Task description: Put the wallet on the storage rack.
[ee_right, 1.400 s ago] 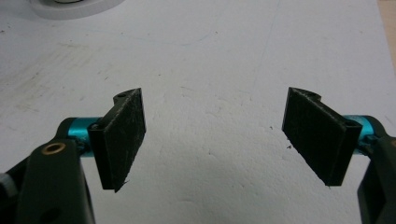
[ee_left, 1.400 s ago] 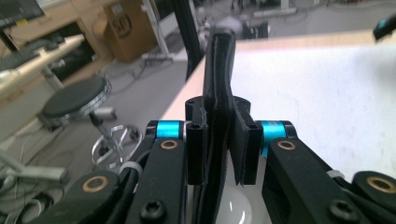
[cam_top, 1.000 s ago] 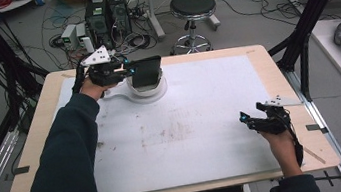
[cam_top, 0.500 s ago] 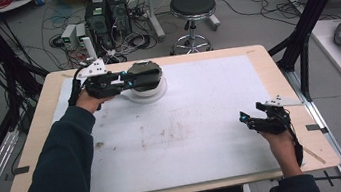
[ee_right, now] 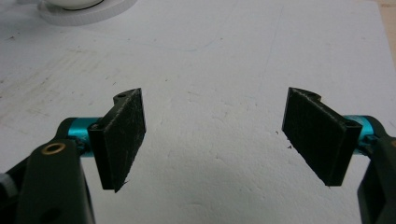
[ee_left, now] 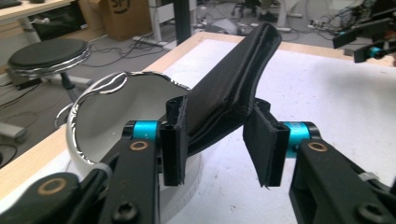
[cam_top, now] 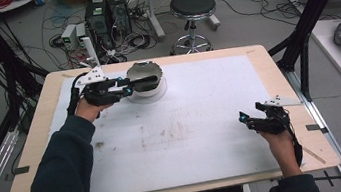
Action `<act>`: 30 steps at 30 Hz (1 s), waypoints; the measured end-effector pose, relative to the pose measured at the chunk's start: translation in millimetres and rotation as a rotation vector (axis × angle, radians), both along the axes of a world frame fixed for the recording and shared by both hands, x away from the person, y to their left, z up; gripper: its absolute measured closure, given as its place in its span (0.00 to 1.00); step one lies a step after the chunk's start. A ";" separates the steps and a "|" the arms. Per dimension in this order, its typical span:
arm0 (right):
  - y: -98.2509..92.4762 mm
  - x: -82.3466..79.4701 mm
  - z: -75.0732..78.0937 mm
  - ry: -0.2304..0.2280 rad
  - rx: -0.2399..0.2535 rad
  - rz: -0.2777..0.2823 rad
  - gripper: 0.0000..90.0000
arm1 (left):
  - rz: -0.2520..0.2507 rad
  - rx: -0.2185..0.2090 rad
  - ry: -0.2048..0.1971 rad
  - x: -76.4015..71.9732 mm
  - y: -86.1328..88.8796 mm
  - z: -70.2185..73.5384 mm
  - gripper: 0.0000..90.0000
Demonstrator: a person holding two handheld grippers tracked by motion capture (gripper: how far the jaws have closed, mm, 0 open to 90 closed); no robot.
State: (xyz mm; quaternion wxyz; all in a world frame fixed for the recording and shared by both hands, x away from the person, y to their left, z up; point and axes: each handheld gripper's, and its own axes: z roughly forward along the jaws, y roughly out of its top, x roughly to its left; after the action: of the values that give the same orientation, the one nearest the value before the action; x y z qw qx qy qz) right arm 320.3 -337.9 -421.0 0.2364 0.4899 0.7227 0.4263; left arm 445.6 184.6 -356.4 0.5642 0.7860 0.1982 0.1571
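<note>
A shiny metal bowl (cam_top: 142, 70) with a wavy rim stands on a round white base (cam_top: 148, 95) at the far left of the table. A flat black folded piece, like a wallet (cam_top: 145, 80), lies tilted across the bowl's rim. My left gripper (cam_top: 132, 85) reaches in from the left. In the left gripper view its jaws (ee_left: 219, 142) have just been opening: the wallet (ee_left: 233, 79) leans on the left pad (ee_left: 173, 140), clear of the right pad. The bowl (ee_left: 112, 109) sits behind that pad. My right gripper (cam_top: 250, 111) rests open near the right edge, nothing between its pads (ee_right: 217, 135).
A white mat (cam_top: 187, 124) covers the wooden table. Black frame posts (cam_top: 309, 21) rise at the right and left. A stool (cam_top: 192, 6) and computer boxes (cam_top: 106, 9) with cables stand on the floor beyond the far edge. The bowl's base (ee_right: 88, 7) shows far from the right gripper.
The left gripper has sunk a little and drawn back toward the person. The black wallet has gone from broad face up to lying low across the bowl, and the jaws have widened. The right hand is still.
</note>
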 end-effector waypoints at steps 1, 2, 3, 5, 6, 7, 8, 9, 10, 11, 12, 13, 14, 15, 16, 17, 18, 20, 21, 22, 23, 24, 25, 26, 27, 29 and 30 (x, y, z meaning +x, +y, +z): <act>0.2 0.1 0.0 -0.001 -0.001 0.001 0.24 | 0.011 0.006 0.008 0.0 -0.5 0.3 0.65; 0.6 0.1 0.3 -0.002 -0.001 0.004 0.24 | 0.025 0.018 0.023 0.2 -0.9 -0.2 0.64; 0.8 0.0 0.5 -0.003 -0.001 0.004 0.24 | 0.040 0.051 0.042 1.0 -1.0 -2.4 0.66; 1.0 0.2 0.5 -0.004 -0.002 0.004 0.24 | 0.048 0.081 0.071 2.5 -0.5 -6.3 0.67; 1.0 0.2 0.4 -0.004 -0.001 0.004 0.24 | 0.061 0.080 0.072 2.4 0.5 -8.0 0.67; 0.8 0.2 0.4 -0.003 -0.001 0.004 0.24 | 0.067 0.066 0.074 1.9 1.3 -9.5 0.67; 0.8 0.2 0.4 -0.002 0.001 0.003 0.24 | 0.073 0.055 0.073 1.0 1.7 -11.1 0.67; 0.4 0.5 0.3 -0.005 -0.001 0.002 0.24 | 0.078 0.044 0.074 0.4 2.1 -12.7 0.67; 0.1 0.7 0.2 -0.005 -0.002 0.003 0.24 | 0.079 0.044 0.078 -0.3 2.8 -13.8 0.67; 0.2 0.8 0.1 -0.005 -0.003 0.003 0.24 | 0.079 0.043 0.082 -1.0 3.0 -14.9 0.67; 0.3 1.0 0.1 -0.004 -0.002 0.003 0.24 | 0.082 0.044 0.083 -2.1 4.0 -15.8 0.66; 0.8 1.0 0.1 -0.004 -0.003 0.004 0.24 | 0.086 0.039 0.085 -2.9 4.5 -16.4 0.66; 1.2 1.2 0.1 -0.006 -0.001 0.005 0.24 | 0.092 0.036 0.089 -3.7 5.3 -16.9 0.66; 1.3 1.3 0.1 -0.007 -0.001 0.005 0.24 | 0.096 0.035 0.091 -4.2 6.1 -17.2 0.65; 1.7 1.3 0.2 -0.007 -0.001 0.003 0.24 | 0.101 0.031 0.095 -5.0 7.7 -18.0 0.64; 1.8 1.0 0.3 -0.004 -0.002 0.006 0.24 | 0.106 0.028 0.100 -5.6 8.3 -18.4 0.64; 1.9 1.0 0.4 -0.005 -0.001 0.005 0.24 | 0.114 0.025 0.101 -6.2 9.5 -19.3 0.63; 2.1 1.1 0.2 -0.005 -0.003 0.007 0.24 | 0.121 0.021 0.113 -7.7 11.0 -21.3 0.62; 2.1 1.0 0.3 -0.001 -0.001 0.005 0.24 | 0.126 0.023 0.117 -8.3 11.6 -22.4 0.62; 2.2 1.2 0.2 -0.004 -0.003 0.006 0.24 | 0.126 0.024 0.121 -9.1 12.0 -23.9 0.61; 2.5 1.1 0.3 -0.003 0.000 0.006 0.24 | 0.128 0.022 0.124 -9.8 12.1 -24.9 0.61; 2.6 1.2 0.4 -0.003 0.000 0.006 0.24 | 0.130 0.019 0.128 -10.7 11.9 -26.5 0.61; 2.7 1.2 0.4 -0.003 -0.003 0.006 0.24 | 0.128 0.021 0.132 -11.5 11.5 -27.9 0.60; 2.8 1.3 0.3 -0.003 -0.003 0.007 0.24 | 0.120 0.023 0.138 -12.8 10.5 -29.8 0.59; 2.7 1.5 0.2 -0.003 -0.005 0.008 0.24 | 0.115 0.025 0.142 -13.9 9.3 -31.1 0.59; 3.0 1.6 0.0 -0.002 -0.005 0.010 0.24 | 0.104 0.023 0.145 -15.2 7.5 -32.7 0.59; 3.1 1.5 0.1 -0.001 -0.004 0.008 0.24 | 0.101 0.022 0.147 -15.9 6.8 -33.0 0.59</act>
State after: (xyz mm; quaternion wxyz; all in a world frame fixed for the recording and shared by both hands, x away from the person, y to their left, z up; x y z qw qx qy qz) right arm 321.9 -334.7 -420.9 0.2363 0.4863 0.7254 0.4261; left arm 429.6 191.4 -389.4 0.5307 0.7905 0.2769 0.1293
